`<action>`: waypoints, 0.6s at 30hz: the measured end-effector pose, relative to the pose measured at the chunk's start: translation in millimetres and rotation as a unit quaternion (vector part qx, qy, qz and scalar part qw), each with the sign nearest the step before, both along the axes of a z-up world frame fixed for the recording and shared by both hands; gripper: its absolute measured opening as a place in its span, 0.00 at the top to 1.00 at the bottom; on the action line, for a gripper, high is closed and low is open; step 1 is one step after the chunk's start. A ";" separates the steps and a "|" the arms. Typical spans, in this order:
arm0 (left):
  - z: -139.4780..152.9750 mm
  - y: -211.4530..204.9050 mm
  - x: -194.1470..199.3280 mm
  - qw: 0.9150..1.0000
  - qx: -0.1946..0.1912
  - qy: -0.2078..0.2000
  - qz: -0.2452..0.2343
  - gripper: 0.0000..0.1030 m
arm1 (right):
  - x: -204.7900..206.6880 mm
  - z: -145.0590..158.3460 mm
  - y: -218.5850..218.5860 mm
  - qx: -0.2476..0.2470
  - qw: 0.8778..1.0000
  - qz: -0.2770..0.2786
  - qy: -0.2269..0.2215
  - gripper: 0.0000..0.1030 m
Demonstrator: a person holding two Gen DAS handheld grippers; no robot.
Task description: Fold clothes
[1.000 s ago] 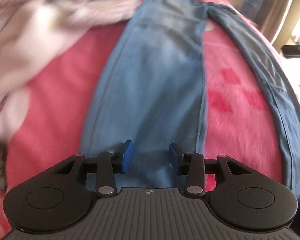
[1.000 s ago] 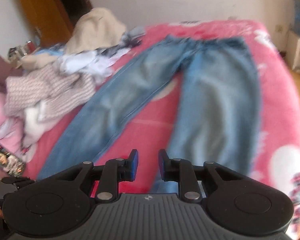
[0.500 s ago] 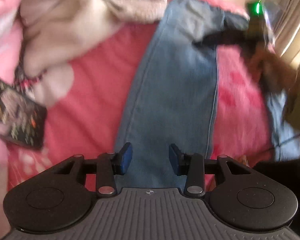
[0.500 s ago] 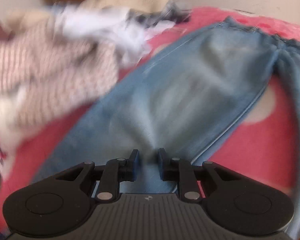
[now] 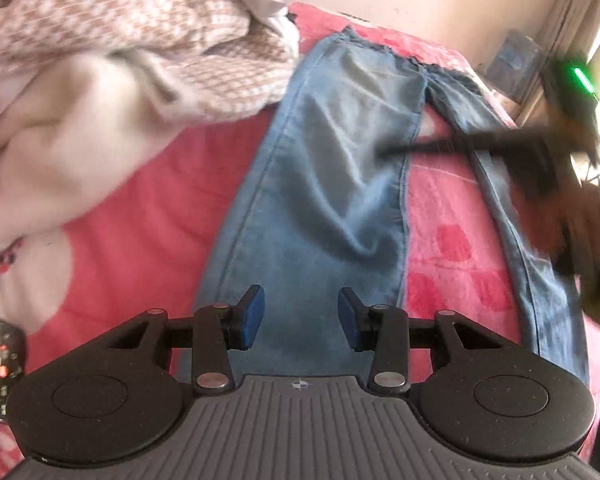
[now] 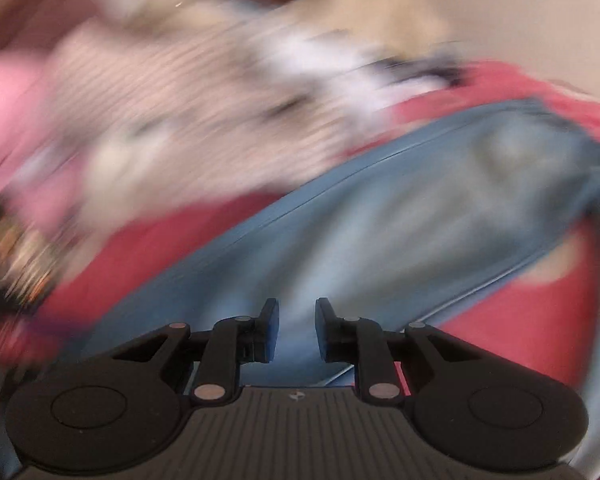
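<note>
- Jeans [image 5: 324, 200] spread flat on pink bedspread [image 5: 140, 216], running from bottom centre to upper right of left wrist frame; second leg along right edge
- Left tool [image 5: 300, 316] over lower leg, blue pads apart, nothing pinched
- Right tool [image 6: 296, 328], blurred, above denim, pads parted by a narrow gap, gripping nothing; also dark at right in left view
- Heap of knitted and white clothes [image 5: 120, 52] upper left, touching jeans' edge
</note>
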State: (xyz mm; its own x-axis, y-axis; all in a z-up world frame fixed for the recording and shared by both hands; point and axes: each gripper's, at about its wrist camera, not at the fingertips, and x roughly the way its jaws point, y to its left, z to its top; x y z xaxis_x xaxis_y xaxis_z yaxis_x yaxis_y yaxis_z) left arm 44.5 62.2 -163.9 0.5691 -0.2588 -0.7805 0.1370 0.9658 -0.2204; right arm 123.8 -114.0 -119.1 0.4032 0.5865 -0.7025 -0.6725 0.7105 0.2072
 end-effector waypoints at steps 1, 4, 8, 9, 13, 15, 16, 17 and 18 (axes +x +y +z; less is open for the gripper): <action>-0.9 -1.0 1.1 1.000 -0.002 0.001 0.000 0.61 | 24.2 2.9 -3.9 0.006 0.999 -0.031 -0.004 0.79; -3.7 -2.4 3.9 1.000 -0.009 0.005 0.003 0.61 | 90.1 6.3 -11.8 0.003 0.994 -0.111 -0.018 0.79; -7.9 -1.1 8.7 1.000 -0.005 0.011 0.003 0.61 | 165.7 -1.8 -19.1 0.002 0.982 -0.187 -0.011 0.79; -8.8 -1.0 9.6 1.000 -0.003 0.011 0.001 0.61 | 176.6 -6.1 -18.4 0.000 0.981 -0.195 -0.009 0.79; -13.0 -1.3 13.3 1.000 0.001 0.016 -0.002 0.61 | 209.9 -28.4 -11.6 -0.017 0.976 -0.218 0.000 0.79; -15.0 -1.3 15.1 1.000 0.000 0.019 -0.002 0.61 | 214.8 -40.4 -6.8 -0.026 0.975 -0.221 0.008 0.79; -16.1 -1.4 16.1 1.000 -0.001 0.020 -0.001 0.61 | 208.2 -41.9 -4.1 -0.028 0.976 -0.215 0.002 0.79; -17.2 -1.5 16.7 1.000 -0.001 0.022 -0.001 0.61 | 201.5 -43.5 -1.4 -0.031 0.978 -0.208 -0.005 0.78; -17.4 -2.0 16.5 1.000 -0.001 0.022 -0.001 0.61 | 192.4 -42.8 1.9 -0.027 0.981 -0.191 0.004 0.78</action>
State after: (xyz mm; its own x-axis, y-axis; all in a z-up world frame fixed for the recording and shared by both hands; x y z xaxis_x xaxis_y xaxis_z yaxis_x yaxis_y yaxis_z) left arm 61.0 60.3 -181.3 0.5343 -0.2605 -0.8042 0.1282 0.9653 -0.2275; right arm 316.1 -112.1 -161.8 0.5806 0.3560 -0.7322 -0.3542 0.9202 0.1665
